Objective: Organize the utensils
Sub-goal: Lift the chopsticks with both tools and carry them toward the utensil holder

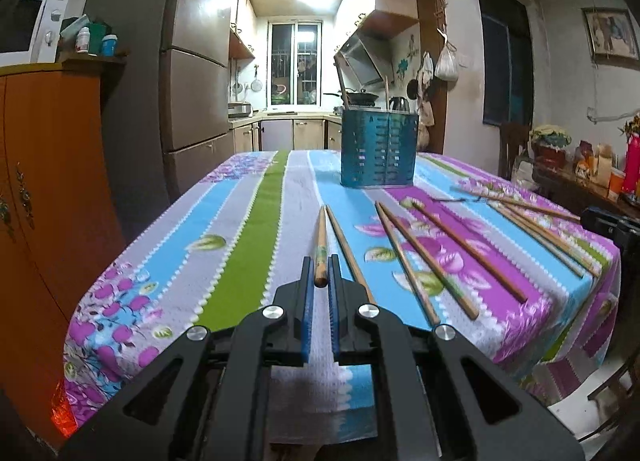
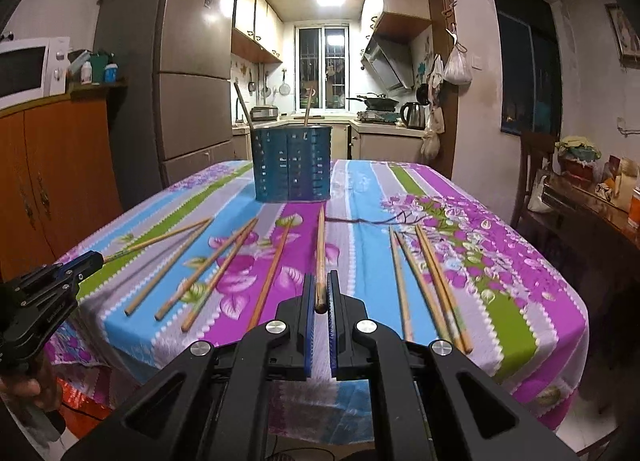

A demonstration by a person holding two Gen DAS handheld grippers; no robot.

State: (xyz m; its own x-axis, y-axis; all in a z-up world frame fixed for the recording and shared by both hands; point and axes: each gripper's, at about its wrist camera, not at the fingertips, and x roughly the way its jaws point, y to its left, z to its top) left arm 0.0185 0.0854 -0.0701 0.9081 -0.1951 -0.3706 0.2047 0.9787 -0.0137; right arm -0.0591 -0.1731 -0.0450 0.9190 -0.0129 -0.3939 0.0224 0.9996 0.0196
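- My left tool (image 1: 321, 271) has its blue-padded fingers (image 1: 307, 301) closed on the butt end of one brown wooden chopstick (image 1: 321, 245); the stick points forward along the fingers, toward the holder.
- A second loose wooden chopstick (image 1: 347, 247) lies just beside the held one on its right, and their far tips nearly meet.
- My right tool (image 2: 320, 293) is likewise clamped on the butt end of a single wooden chopstick (image 2: 320, 257), whose tip points toward the holder.
- In the right wrist view the left tool (image 2: 86, 263) shows at the left edge, above the near left part of the worktop, with its chopstick (image 2: 160, 238) running out to the right.
- The blue slotted metal utensil holder (image 1: 378, 147) stands upright at the far middle of the worktop (image 1: 236, 245), which carries a striped floral cloth. Two wooden handles rise out of it.
- The remaining wooden chopsticks lie flat and scattered on the cloth between the holder and the near edge: a left group (image 2: 208, 267) and a right group (image 2: 430, 285) either side of my right tool.
- I cannot tell whether either held chopstick's far tip rests on the cloth.
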